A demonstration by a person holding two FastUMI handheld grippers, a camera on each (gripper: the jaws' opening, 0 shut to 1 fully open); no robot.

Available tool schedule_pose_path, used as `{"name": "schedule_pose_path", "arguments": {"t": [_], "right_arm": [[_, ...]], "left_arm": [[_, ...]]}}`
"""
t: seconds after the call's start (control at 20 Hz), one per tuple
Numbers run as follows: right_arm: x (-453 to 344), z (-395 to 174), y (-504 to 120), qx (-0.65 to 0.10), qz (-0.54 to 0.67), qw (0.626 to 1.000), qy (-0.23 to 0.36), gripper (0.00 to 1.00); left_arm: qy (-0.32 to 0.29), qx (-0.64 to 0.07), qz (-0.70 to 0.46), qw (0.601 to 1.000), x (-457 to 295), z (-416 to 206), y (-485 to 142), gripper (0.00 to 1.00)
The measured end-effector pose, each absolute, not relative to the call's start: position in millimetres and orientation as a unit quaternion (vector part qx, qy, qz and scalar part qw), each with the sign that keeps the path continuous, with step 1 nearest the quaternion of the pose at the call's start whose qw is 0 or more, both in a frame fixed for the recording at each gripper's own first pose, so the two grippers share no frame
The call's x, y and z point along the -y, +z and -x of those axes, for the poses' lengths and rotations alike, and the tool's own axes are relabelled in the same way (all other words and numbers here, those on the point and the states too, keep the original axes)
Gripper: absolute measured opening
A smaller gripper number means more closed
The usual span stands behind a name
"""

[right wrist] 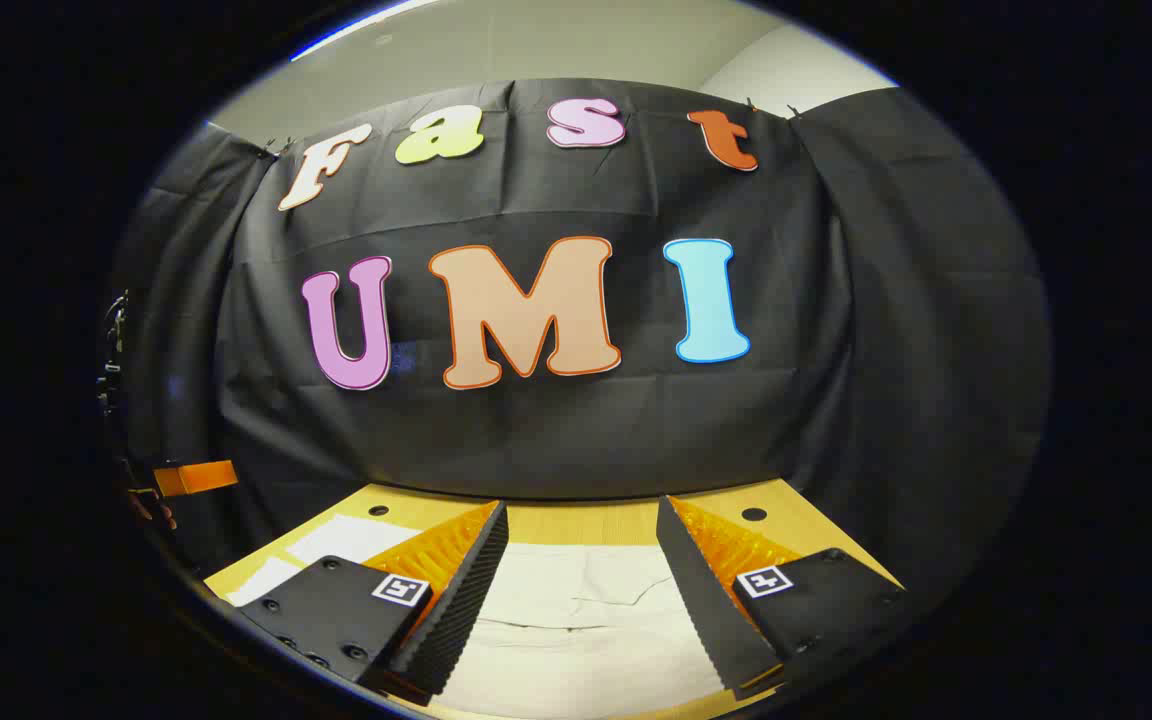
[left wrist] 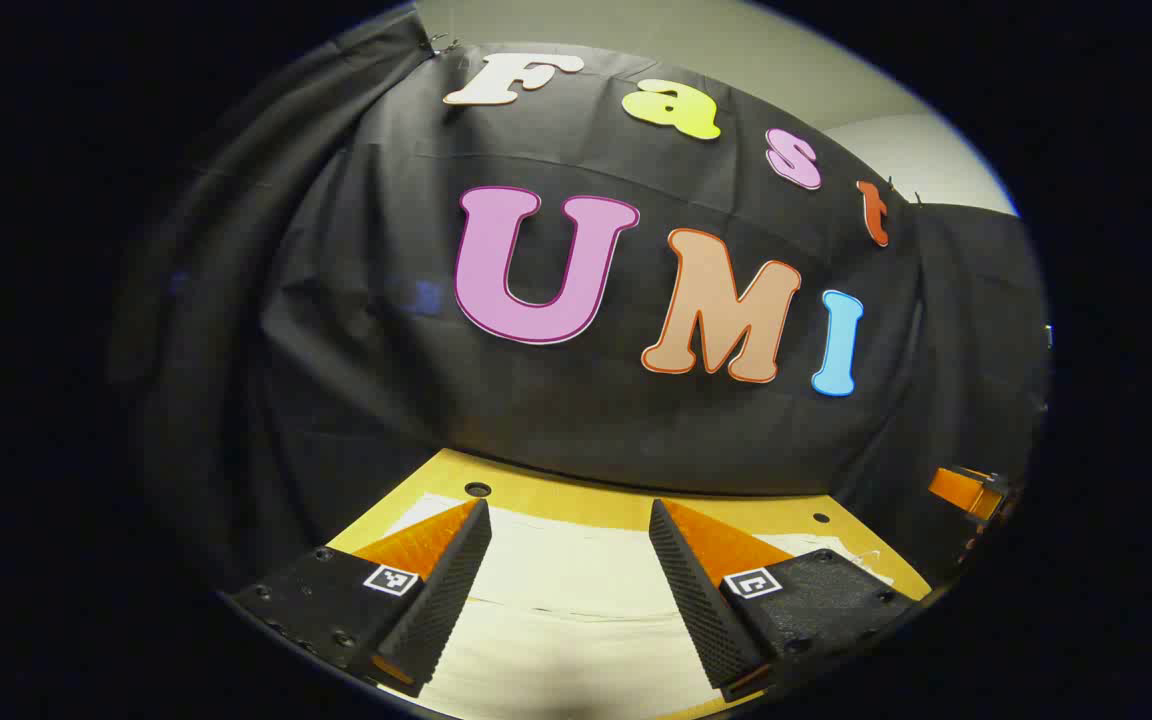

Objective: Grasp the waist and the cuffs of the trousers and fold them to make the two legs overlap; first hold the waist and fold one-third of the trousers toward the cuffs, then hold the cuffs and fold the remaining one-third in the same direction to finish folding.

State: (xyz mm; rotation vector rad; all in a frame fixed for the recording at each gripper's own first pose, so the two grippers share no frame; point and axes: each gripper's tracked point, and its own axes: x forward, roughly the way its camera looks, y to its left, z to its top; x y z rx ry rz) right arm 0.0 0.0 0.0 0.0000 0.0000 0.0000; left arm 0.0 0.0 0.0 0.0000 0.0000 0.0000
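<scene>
Where the lower rim cuts each view: the near edge of the cloth and the roots of both tools' fingers are lost, so how far the trousers reach toward the camera cannot be told.
Left gripper (left wrist: 568, 520): jaws spread wide at the bottom centre of the left gripper view, nothing between them; whether the finger undersides touch the fabric is hard to make out.
Right gripper (right wrist: 581, 522): likewise wide apart at the bottom centre of the right gripper view, holding nothing.
Trousers (left wrist: 576, 600): pale cream fabric lying flat on the table, seen between and under the fingers at the lower middle of both views (right wrist: 581, 610); a faint crosswise crease shows (waist or cuff, I cannot say which).
Table (left wrist: 556, 495): a yellow wooden top with small dark holes, its bare strip just beyond the cloth (right wrist: 576, 520).
Other tool, far edge: an orange piece at the right edge of the left gripper view (left wrist: 961, 490), another at the left edge of the right gripper view (right wrist: 196, 478), both mostly cut off.
Booth wall (left wrist: 556, 420): black cloth across the upper frame, behind the table.
</scene>
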Motion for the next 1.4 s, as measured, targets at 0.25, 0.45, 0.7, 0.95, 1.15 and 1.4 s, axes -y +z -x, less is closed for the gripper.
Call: {"name": "schedule_pose_path", "arguments": {"t": [0.25, 0.45, 0.7, 0.95, 1.15, 1.4], "right_arm": [[12, -4, -2, -0.004, -0.001, 1.0, -0.002, 0.95], [17, -5, -1, -0.011, 0.004, 1.0, 0.0, 0.95], [11, -4, -7, -0.02, 0.018, 1.0, 0.005, 0.95], [5, 3, -10, -0.019, 0.034, 0.999, -0.005, 0.96], [5, 8, -19, -0.024, 0.027, 0.999, -0.023, 0.95], [15, 21, -32, -0.038, 0.032, 0.997, -0.05, 0.95]], "left_arm": [[0.004, -0.002, -0.014, 1.0, 7, -5, 0, 0.95], [0.011, -0.003, -0.02, 1.0, -1, -3, 4, 0.94], [-0.021, -0.02, -0.027, 0.999, -5, 4, -6, 0.94], [-0.075, -0.088, -0.071, 0.991, -16, 13, -49, 0.94], [-0.14, -0.152, -0.101, 0.973, -18, 22, -98, 0.94], [-0.231, -0.245, -0.171, 0.926, -32, 51, -157, 0.95]]}}
